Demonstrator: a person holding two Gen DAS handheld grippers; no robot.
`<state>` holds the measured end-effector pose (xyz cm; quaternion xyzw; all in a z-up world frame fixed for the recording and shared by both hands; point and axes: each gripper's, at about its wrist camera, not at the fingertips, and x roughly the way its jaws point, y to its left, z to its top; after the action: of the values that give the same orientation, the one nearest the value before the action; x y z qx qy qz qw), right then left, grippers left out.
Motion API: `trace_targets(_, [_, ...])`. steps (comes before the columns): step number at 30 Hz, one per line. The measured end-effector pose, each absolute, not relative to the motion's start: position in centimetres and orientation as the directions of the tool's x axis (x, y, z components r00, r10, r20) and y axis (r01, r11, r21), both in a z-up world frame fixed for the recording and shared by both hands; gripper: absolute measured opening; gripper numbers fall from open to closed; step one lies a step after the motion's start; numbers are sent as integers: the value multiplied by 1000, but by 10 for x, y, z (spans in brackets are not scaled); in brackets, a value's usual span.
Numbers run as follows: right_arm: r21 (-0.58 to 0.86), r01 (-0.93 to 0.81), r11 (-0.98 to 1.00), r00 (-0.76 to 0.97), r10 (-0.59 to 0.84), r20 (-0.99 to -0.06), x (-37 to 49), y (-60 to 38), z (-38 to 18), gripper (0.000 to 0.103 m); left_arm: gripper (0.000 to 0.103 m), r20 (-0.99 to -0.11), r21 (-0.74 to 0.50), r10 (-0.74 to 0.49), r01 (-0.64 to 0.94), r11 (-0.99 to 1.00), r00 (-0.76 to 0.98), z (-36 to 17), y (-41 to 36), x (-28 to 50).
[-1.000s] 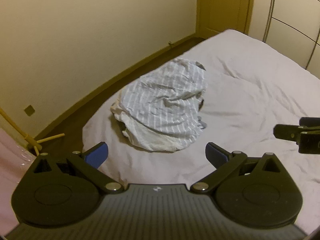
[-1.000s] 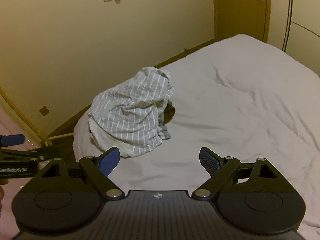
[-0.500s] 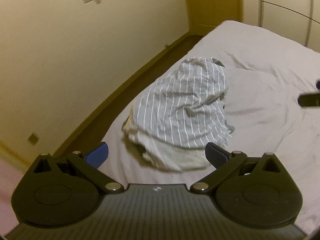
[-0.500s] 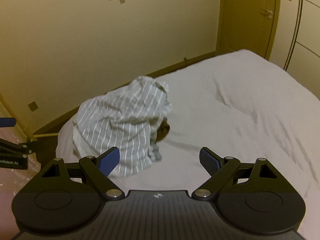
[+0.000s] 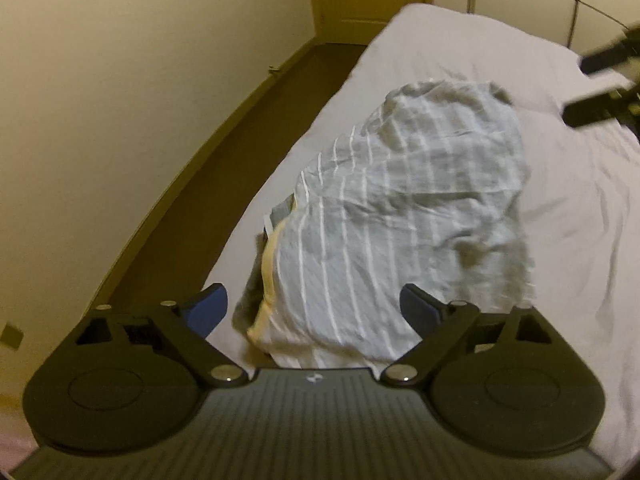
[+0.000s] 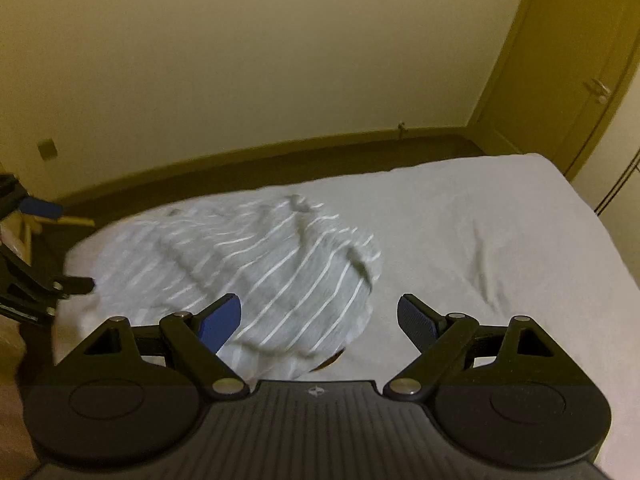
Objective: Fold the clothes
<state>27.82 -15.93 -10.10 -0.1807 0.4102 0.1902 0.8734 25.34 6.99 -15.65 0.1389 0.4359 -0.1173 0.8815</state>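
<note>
Closest in, both tools are spread wide with nothing between the blue pads. The left gripper (image 5: 314, 308) hangs right over the near edge of the heap, and the right gripper (image 6: 319, 322) sits just past the heap's other side, half over bare sheet.

Next out is the task's thing: a grey shirt with thin white stripes (image 5: 404, 216), crumpled into a mound near the corner of the bed (image 6: 500, 232), draped over a pale cream garment (image 5: 268, 280) that peeks out at the left wrist's side. Something brownish pokes from under the shirt in the right wrist view, too hidden to name.

So it's bunched, not folded. To do this well, each gripper probably wants one layer of the striped fabric at a hem or shoulder seam, well apart from the other, so the shirt lifts off the pile alone and can be spread flat on the open sheet.

Farther back: floor strip, yellowish wall (image 6: 280, 60), door (image 6: 576, 80).
</note>
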Motion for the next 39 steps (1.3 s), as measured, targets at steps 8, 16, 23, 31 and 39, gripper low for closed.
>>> trace_targets(8, [-137,-513,847,511,173,-842,365,-147,-140,78,73,-857,95,-122,386,918,501,-202,77,297])
trace_targets(16, [-82,-513,854,499,219,-838,365,-141,-144,2,8,-842,59,-191,438,897,505,-199,76,294])
trace_targets(23, [-54,-477,877,559,255,-789,327,-157,-110,1,5,-799,37,-266,486,873,539,-168,78,278])
trace_targets(31, [-25,-277,961,663,172,-729,254,-237,-70,1,5,-735,-17,-434,625,780,521,-110,36,251])
trace_targets(39, [-32,21,999,739,-37,-673,126,-351,-49,0,4,-687,-25,-606,820,571,401,-72,-75,194])
